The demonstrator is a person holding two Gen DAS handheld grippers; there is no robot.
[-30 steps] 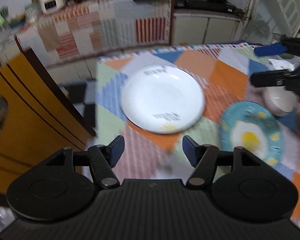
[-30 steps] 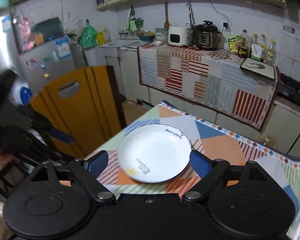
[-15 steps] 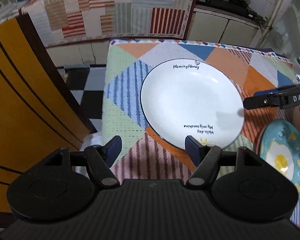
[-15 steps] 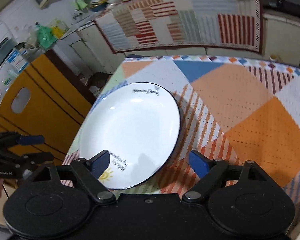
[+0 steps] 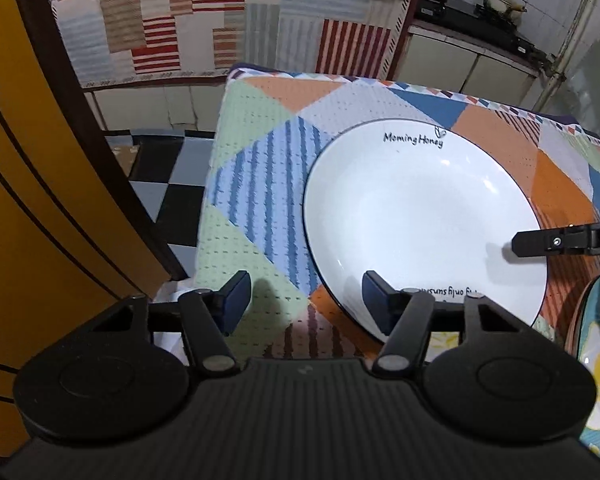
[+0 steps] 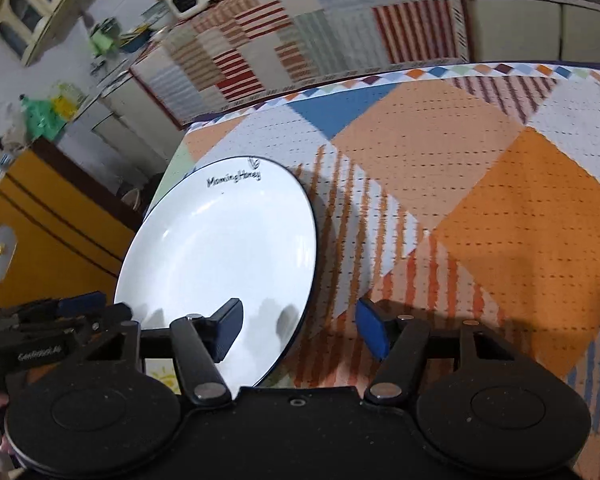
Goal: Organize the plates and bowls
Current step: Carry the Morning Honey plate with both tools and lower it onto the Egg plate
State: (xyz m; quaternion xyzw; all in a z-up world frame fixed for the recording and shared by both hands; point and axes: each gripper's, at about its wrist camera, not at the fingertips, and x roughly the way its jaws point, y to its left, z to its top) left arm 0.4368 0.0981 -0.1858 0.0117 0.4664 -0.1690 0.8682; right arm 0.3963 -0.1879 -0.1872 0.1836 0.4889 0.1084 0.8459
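While both claws hang spread wide with nothing in them, the white plate (image 5: 416,216) sits flat on the patchwork table (image 5: 256,184). Left claw (image 5: 305,295) straddles its near-left rim, right claw (image 6: 298,330) straddles the opposite edge. An egg-print plate (image 5: 598,368) sits just beside it.

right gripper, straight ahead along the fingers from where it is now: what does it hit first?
Probably the white plate. The right gripper is open with the plate's right rim between its fingers, so the rim comes first, then the patchwork tablecloth. Height above the plate is unclear.
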